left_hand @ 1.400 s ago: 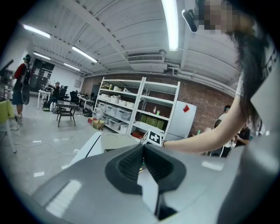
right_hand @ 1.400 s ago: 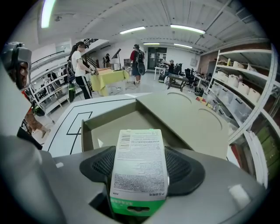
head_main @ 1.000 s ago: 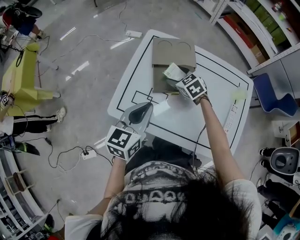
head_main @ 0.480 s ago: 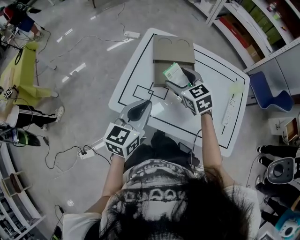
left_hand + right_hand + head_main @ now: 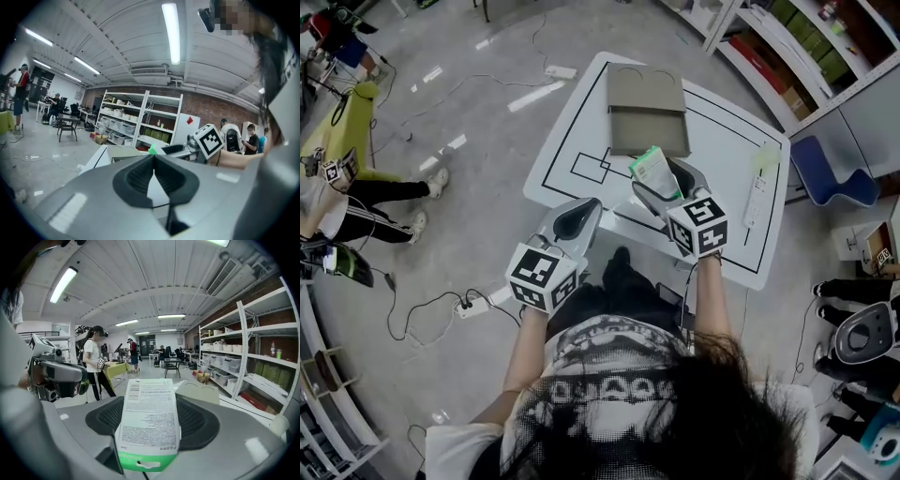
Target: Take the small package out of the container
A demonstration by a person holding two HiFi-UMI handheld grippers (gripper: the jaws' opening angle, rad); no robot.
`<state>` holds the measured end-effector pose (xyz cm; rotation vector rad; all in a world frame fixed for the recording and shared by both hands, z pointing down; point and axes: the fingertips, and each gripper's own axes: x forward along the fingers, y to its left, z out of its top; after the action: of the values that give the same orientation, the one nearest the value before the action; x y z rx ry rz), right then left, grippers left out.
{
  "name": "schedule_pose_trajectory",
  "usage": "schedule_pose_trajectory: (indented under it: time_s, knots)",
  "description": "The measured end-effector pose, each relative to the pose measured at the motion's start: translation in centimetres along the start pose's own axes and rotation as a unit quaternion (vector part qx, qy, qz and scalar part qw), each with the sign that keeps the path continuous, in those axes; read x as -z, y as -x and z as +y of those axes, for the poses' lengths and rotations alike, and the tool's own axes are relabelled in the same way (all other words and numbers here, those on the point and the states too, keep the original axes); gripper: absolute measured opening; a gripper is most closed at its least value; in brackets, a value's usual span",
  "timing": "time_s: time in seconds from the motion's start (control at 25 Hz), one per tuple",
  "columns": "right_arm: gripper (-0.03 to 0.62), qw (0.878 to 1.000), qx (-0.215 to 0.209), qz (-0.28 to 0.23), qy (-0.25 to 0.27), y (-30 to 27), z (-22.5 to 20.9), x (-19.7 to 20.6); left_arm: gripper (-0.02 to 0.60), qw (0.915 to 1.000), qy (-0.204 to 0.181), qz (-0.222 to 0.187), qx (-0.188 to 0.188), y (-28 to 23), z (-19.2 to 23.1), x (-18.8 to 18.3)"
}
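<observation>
Your right tool [image 5: 664,187] is clamped on the small package [image 5: 651,169], holding it clear of the container [image 5: 647,131], above the tabletop [image 5: 727,150]. Your left tool [image 5: 581,217] is closed, empty. Removal looks done; only setting down remains.

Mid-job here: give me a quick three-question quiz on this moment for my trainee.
1. What does the right gripper hold?
2. True or false: the left gripper has its jaws wide apart.
3. The small package is: A) held above the table, outside the cardboard container; B) inside it; C) in the left gripper.
Key: 1 the small package; 2 false, they are shut; 3 A.
</observation>
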<state>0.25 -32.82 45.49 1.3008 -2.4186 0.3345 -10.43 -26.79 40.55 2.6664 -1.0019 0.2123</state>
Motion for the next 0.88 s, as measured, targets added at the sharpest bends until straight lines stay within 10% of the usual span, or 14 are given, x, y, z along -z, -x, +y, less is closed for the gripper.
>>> schedule_pose_trajectory:
  time_s: [0.88]
  knots:
    - [0.364, 1.000, 0.006, -0.004, -0.020, 10.2, 11.8, 3.9, 0.000, 0.9995, 0.020, -0.010, 0.024, 9.6, -7.0, 4.6]
